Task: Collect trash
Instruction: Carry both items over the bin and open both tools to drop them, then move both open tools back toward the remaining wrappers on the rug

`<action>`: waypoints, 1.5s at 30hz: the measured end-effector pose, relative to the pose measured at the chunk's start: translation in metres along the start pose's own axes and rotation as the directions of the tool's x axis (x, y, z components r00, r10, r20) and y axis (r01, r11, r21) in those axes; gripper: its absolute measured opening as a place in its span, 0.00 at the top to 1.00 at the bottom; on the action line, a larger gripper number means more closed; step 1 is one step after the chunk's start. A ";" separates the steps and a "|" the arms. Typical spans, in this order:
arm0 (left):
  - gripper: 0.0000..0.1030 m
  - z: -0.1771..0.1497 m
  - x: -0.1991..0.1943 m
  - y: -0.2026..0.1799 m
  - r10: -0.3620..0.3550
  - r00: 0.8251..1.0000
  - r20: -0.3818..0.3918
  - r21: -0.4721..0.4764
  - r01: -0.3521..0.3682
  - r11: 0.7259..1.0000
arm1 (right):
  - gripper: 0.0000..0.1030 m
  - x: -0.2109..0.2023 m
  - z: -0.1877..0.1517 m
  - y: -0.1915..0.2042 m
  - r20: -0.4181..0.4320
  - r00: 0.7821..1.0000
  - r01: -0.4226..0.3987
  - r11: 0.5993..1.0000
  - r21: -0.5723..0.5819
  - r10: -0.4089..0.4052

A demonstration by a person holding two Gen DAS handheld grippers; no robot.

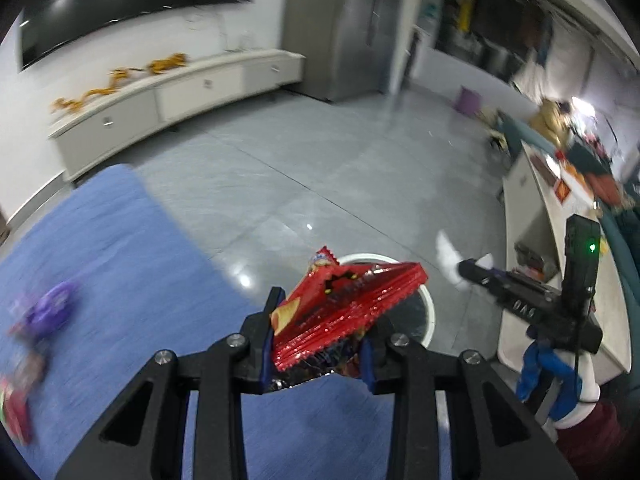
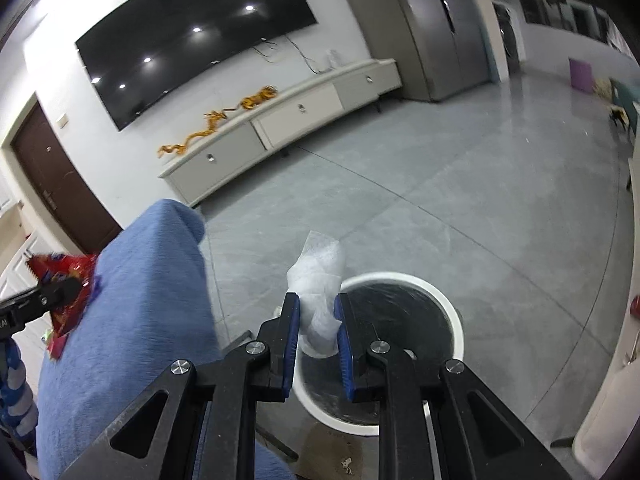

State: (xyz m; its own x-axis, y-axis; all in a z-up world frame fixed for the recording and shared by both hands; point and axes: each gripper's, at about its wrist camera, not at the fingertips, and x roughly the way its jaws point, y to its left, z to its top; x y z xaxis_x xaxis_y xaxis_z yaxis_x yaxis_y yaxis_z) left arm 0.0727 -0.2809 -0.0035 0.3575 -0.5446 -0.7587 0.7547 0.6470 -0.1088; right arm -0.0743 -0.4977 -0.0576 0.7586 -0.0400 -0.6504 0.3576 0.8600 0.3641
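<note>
My left gripper [image 1: 320, 340] clamps a red snack bag [image 1: 340, 304]; my right gripper [image 2: 318, 320] pinches a crumpled tissue [image 2: 320, 280]. The white bin [image 2: 452, 320] sits just ahead, below both. A wide bag could catch the rim and spill out. More wrappers [image 1: 44, 320] lie left on the blue cloth [image 1: 100, 260]; the floor [image 1: 320, 160] stretches beyond.

blurred: purple wrapper [image 1: 54, 306], perhaps a snack bag | hidden: bin [image 1: 428, 312] mostly behind red packet [image 1: 340, 308]
</note>
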 end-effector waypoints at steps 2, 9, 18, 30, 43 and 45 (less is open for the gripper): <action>0.69 0.011 0.030 -0.020 -0.010 0.999 -0.032 0.040 0.011 0.999 | 0.83 0.011 -0.001 -0.011 -0.019 1.000 0.009 1.000 0.019 -0.009; 0.58 0.033 0.108 -0.057 -0.056 0.991 -0.118 0.048 0.062 0.997 | 0.81 0.048 -0.010 -0.043 -0.077 0.997 0.032 0.997 0.070 -0.026; 0.41 0.045 0.144 -0.062 -0.096 0.984 -0.153 -0.018 0.094 0.995 | 0.58 0.064 -0.021 -0.067 -0.105 0.993 0.066 0.991 0.121 -0.053; 0.41 0.029 0.089 -0.048 -0.060 0.994 -0.093 -0.018 0.058 0.998 | 0.58 0.020 -0.020 -0.060 -0.059 0.995 0.085 0.986 0.143 -0.077; 0.41 -0.029 -0.039 0.047 0.077 0.996 0.054 -0.115 -0.070 0.991 | 0.58 -0.041 -0.006 0.006 0.047 0.998 0.049 0.998 0.042 -0.051; 0.41 -0.043 -0.062 0.068 0.123 0.989 0.076 -0.138 -0.112 0.984 | 0.58 -0.044 -0.004 0.023 0.053 0.998 0.036 0.999 0.013 -0.037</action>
State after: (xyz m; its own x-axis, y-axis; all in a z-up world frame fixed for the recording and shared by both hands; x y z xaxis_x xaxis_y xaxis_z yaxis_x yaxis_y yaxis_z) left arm 0.0783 -0.1806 0.0088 0.4884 -0.4998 -0.7153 0.6271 0.7710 -0.1106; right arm -0.1020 -0.4742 -0.0230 0.7725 -0.0987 -0.6273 0.3920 0.8513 0.3487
